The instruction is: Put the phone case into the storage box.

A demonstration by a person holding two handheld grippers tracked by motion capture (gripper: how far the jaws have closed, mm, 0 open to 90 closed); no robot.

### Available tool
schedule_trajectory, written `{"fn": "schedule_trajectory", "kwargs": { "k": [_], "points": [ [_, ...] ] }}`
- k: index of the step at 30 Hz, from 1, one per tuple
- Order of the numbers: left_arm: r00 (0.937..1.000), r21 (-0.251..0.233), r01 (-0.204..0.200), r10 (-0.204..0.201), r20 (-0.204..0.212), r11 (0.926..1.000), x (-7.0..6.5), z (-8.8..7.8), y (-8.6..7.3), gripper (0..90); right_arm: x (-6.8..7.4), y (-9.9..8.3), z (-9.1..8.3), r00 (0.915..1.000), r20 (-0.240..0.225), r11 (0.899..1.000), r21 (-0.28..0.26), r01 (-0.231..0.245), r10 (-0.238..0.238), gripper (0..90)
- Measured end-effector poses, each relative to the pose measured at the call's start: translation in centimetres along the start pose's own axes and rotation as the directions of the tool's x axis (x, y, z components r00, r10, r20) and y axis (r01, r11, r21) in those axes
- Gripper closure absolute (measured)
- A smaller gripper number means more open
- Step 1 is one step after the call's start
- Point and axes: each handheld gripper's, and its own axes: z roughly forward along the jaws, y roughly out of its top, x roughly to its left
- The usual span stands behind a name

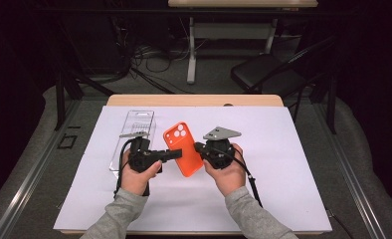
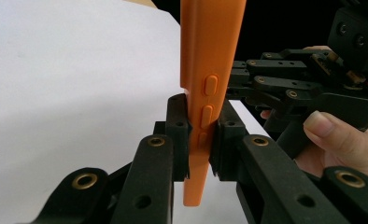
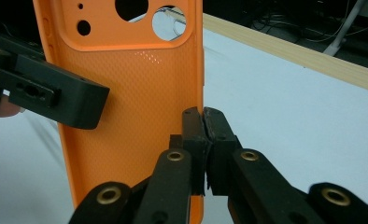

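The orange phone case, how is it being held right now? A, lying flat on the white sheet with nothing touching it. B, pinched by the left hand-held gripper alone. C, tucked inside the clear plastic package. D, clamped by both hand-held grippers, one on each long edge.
D: the orange phone case is off the sheet, with the left hand-held gripper shut on its button edge and the right hand-held gripper shut on the opposite edge.

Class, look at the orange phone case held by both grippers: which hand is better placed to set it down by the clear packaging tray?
Left, probably. The left gripper clamps the orange phone case by its button edge and sits beside the clear packaging tray; the right gripper pinches the far edge, away from the tray.
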Motion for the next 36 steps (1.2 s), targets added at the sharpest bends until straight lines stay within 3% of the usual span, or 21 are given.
{"fn": "schedule_trajectory", "kwargs": {
  "k": [10,18,31,36],
  "points": [
    [0.9999,0.002,-0.007,0.007,-0.008,1.0000,0.1,-0.1,0.1,80.0,-0.3,0.0,-0.5,1.0000,-0.001,1.000,-0.029,-0.008,0.008,79.4],
    [0.9992,0.005,-0.041,0.041,-0.002,0.9992,0.1,-0.7,0.4,80.0,-0.3,-0.2,-1.0,0.9999,-0.009,0.999,-0.052,-0.004,0.004,67.2],
    [0.9964,0.010,-0.084,0.084,0.010,0.9964,0.3,-2.1,1.2,80.0,0.9,-0.3,-2.4,0.9960,-0.017,0.989,-0.120,0.085,-0.088,53.5],
    [0.9956,0.016,-0.091,0.091,0.021,0.9957,0.3,-2.3,1.4,80.0,0.9,-0.3,-2.7,0.9957,-0.015,0.989,-0.121,0.089,-0.091,50.5]
  ]
}}
